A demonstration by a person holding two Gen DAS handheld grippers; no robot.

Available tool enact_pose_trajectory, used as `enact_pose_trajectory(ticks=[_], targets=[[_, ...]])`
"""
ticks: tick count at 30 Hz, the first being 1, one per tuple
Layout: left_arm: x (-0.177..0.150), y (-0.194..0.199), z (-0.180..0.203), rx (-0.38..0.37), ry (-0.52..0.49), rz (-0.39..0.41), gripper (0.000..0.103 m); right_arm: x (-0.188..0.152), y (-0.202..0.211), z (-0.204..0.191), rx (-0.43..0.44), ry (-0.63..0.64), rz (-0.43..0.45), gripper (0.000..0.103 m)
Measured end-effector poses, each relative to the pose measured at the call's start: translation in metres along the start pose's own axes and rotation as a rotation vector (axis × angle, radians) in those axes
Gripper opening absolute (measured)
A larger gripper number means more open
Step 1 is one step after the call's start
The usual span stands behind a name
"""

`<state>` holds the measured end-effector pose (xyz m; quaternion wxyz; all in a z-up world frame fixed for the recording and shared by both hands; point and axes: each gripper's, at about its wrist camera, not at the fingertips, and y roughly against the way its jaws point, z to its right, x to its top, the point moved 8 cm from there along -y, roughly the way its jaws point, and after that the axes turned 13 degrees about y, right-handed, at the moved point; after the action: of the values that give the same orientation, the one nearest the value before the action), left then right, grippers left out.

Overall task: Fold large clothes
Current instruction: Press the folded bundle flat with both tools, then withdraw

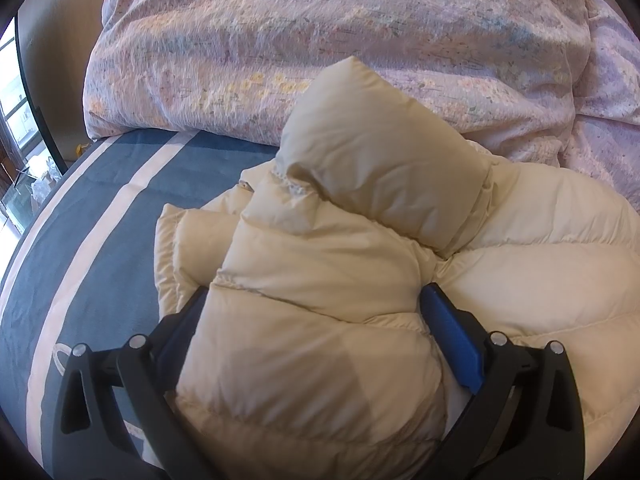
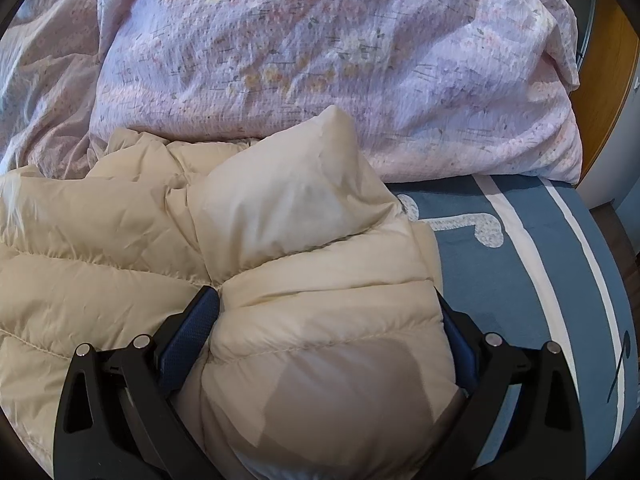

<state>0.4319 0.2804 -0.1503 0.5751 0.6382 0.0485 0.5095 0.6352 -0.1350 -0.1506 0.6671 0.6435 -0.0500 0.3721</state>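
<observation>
Left wrist view: the left gripper (image 1: 316,320) squeezes a fat fold of the cream puffy jacket (image 1: 520,264). The right gripper (image 2: 328,320) squeezes another fold.

Site: I read this as a home bedroom | landmark: bed with blue white-striped sheet (image 1: 100,216) | on the bed, at its far side: rumpled pink floral duvet (image 1: 320,40) | left of the bed: window (image 1: 16,120) with daylight | right of the bed: wooden door or panel (image 2: 604,80), dark floor beneath it.
</observation>
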Motion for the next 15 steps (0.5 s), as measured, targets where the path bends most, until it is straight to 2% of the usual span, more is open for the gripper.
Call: enact_pose_trajectory(ticks=[15], targets=[[0.0018, 0.0011, -0.0019, -0.013, 0.018, 0.0, 0.101, -0.0024, -0.0016, 0.0031, 0.041, -0.035, -0.003, 0.102]])
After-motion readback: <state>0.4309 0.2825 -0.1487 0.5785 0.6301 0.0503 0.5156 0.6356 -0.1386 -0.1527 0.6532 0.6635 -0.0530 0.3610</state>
